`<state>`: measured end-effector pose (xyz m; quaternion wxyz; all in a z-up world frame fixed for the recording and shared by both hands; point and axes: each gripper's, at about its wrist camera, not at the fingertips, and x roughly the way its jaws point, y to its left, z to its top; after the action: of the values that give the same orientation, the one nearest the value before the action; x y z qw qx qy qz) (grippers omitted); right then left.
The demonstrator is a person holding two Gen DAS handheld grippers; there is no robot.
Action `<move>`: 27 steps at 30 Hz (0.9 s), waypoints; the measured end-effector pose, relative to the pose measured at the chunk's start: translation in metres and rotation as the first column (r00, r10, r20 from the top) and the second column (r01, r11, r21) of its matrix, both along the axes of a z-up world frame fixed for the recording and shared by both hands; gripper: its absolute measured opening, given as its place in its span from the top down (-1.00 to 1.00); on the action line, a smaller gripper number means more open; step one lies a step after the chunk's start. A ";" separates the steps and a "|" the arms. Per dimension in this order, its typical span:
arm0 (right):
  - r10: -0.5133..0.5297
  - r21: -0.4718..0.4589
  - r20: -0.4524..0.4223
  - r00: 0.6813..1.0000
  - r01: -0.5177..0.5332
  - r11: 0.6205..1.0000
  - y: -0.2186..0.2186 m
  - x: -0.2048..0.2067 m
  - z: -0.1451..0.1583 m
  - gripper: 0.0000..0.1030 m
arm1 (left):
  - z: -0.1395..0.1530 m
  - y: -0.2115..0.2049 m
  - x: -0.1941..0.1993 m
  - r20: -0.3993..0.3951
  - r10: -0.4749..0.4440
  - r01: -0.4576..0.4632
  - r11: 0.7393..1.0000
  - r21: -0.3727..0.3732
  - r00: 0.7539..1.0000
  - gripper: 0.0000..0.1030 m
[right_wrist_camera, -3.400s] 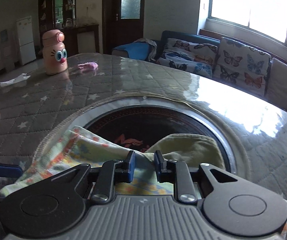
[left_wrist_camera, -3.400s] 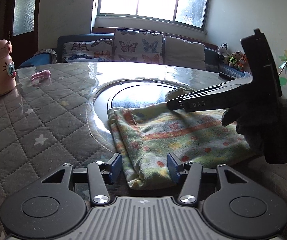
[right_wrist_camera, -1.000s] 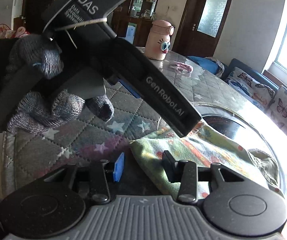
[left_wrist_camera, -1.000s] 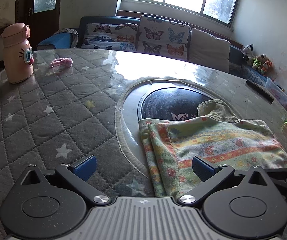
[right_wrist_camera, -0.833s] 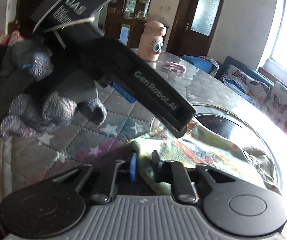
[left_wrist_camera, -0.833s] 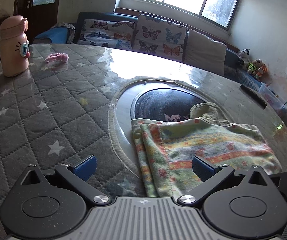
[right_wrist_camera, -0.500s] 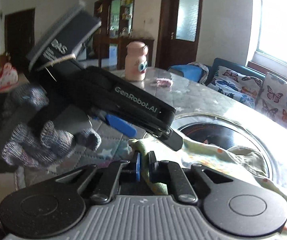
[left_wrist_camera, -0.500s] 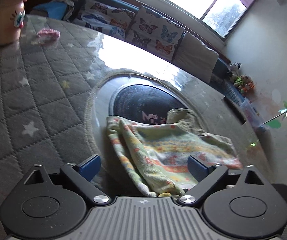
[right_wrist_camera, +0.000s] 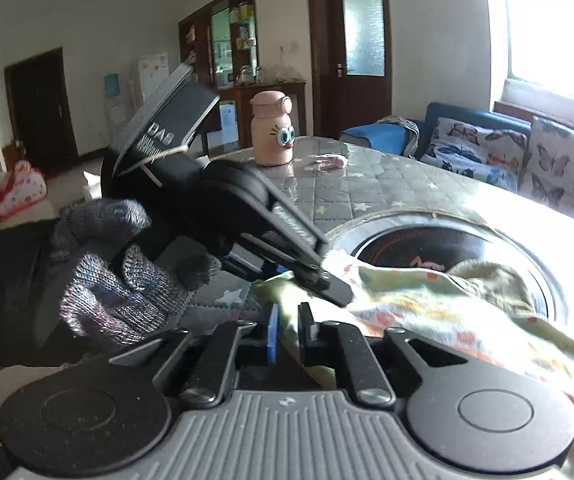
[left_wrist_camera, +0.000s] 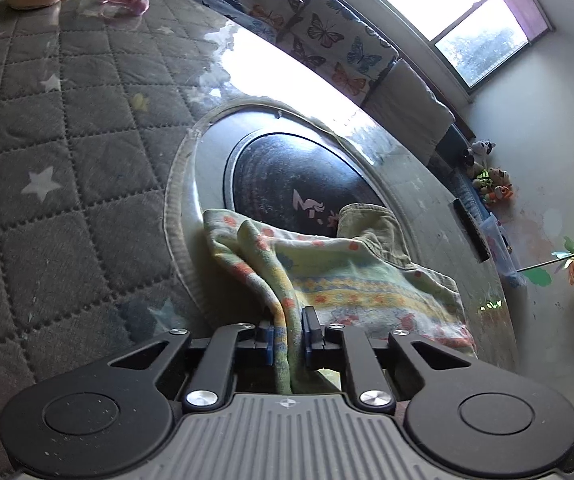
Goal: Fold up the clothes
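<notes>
Garment (left_wrist_camera: 351, 280), a pale yellow-green children's piece with orange and blue print, lies in a doubled-over heap on the round table (left_wrist_camera: 67, 160), spread partly over the dark glass disc (left_wrist_camera: 287, 168) set in the table's middle. Its long axis runs away to the right from both tools, with the near left corner gathered up. The left hand-held gripper (left_wrist_camera: 288, 336) is pressed together on a bunched fold of that near edge, cloth rising between its blue pads. The right hand-held gripper (right_wrist_camera: 289, 334) pinches the same corner just beside it, so both hold one end and the free length lies ahead over the disc. A gloved hand (right_wrist_camera: 127, 280) carries the left tool. Carrying the held end across toward the far edge would make a fold. No containers hold clothes; a pink cartoon bottle (right_wrist_camera: 273, 136) stands well apart.
</notes>
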<state>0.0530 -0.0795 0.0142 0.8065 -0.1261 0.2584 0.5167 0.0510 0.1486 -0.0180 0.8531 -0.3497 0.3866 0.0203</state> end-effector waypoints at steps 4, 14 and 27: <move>-0.125 -0.015 0.000 0.992 0.125 0.992 -0.026 0.021 -0.001 0.80 | -0.002 0.000 -0.001 0.003 0.002 -0.002 1.000 0.006 1.000 0.72; -0.423 -0.082 -0.024 0.906 0.420 0.904 -0.085 0.104 -0.023 0.79 | -0.002 -0.003 -0.002 0.005 0.001 -0.001 1.000 0.022 1.000 0.72; -0.573 -0.073 -0.027 0.819 0.570 0.818 -0.130 0.165 -0.039 0.26 | 0.000 -0.007 -0.002 0.008 -0.013 0.012 0.998 0.061 1.000 0.72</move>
<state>0.2182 -0.2092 -0.0247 0.9136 -0.0550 0.3194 0.2456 0.0492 0.1417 -0.0177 0.8652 -0.3212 0.3843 0.0251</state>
